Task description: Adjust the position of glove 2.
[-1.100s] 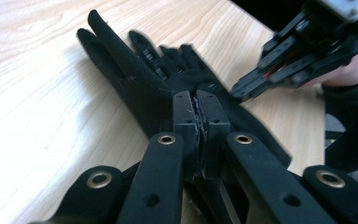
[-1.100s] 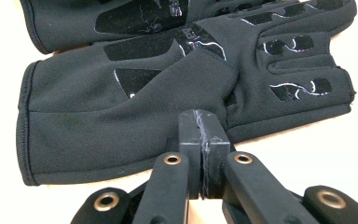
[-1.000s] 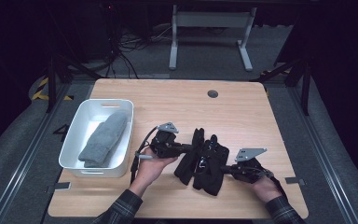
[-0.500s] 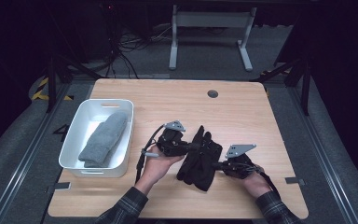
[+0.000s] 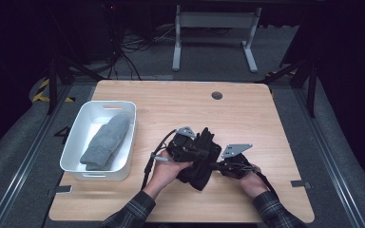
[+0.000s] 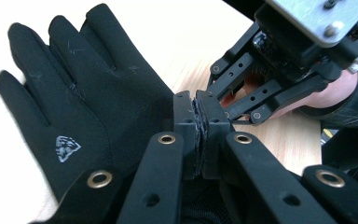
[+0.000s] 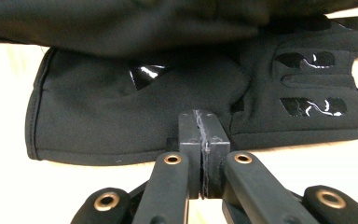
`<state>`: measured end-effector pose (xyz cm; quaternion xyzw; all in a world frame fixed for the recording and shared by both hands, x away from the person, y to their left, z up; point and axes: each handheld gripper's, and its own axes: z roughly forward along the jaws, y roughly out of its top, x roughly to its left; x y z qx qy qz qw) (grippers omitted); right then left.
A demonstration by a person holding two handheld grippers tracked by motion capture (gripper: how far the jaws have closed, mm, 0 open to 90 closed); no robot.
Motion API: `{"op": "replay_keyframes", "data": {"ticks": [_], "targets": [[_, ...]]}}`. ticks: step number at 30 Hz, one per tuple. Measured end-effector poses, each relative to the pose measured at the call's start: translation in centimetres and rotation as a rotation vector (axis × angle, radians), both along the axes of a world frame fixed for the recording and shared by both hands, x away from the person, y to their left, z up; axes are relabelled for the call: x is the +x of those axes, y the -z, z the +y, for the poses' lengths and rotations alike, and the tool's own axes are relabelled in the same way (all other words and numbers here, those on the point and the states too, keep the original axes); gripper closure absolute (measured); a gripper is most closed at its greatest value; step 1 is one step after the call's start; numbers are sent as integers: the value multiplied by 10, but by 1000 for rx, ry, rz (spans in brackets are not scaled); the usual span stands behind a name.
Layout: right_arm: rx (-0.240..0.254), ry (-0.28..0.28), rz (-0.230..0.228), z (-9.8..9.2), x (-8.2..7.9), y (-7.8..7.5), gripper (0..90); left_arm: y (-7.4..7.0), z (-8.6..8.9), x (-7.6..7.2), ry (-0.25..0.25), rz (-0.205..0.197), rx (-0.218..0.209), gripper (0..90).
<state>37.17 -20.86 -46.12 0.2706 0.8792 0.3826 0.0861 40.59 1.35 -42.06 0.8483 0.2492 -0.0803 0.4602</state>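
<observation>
Two black gloves [image 5: 200, 164] lie stacked mid-table between my grippers. In the left gripper view the top glove [image 6: 84, 93] lies palm-down with its fingers spread and a small grey logo. My left gripper [image 6: 196, 105] is shut, jaws pressed together over that glove's edge, and nothing shows between the pads. It comes in from the left in the high view [image 5: 206, 155]. The right gripper [image 7: 199, 126] is shut too, its tips against the lower glove [image 7: 135, 112] near its cuff side. Seen from above, the right gripper [image 5: 215, 165] points left, close to the left one.
A white bin [image 5: 73, 142] stands at the table's left with a grey folded cloth [image 5: 105, 140] inside. A round cable hole [image 5: 216, 95] sits near the far edge. Bare wood lies behind and to the right of the gloves.
The right gripper has slid left toward the gloves and the left gripper has shifted right. The gloves now sit bunched closer between them. Both stayed shut.
</observation>
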Motion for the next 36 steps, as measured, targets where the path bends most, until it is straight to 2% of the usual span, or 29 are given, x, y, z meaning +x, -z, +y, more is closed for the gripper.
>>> {"op": "replay_keyframes", "data": {"ticks": [6,12,14,16,18,20,23,25,27,29,32,36], "targets": [[1,-2,-8,-1,-1,-2,900,14,-10,-3,24,18,35,882],[29,77,-46,-27,-1,-14,900,26,-19,-5,49,39,63,881],[31,108,-53,-37,0,-15,899,32,-23,-6,61,36,95,880],[22,136,-61,-45,2,-15,883,36,-26,-7,64,34,109,878],[20,170,-68,-52,4,-14,778,37,-27,-7,68,28,120,874],[12,216,-86,-59,5,-14,635,36,-27,-8,71,20,116,861],[6,267,-101,-67,7,-13,480,30,-25,-10,76,15,103,777],[-1,289,-99,-72,9,-11,430,24,-24,-14,80,-2,96,710],[-7,313,-93,-76,10,-9,392,20,-24,-17,91,-9,90,703],[-11,323,-85,-80,12,-6,382,16,-25,-23,115,-27,108,745],[-28,345,-75,-84,14,-1,347,18,-29,-31,132,-33,143,895],[-39,358,-74,-86,16,1,327,27,-33,-32,153,-13,185,898]]}}
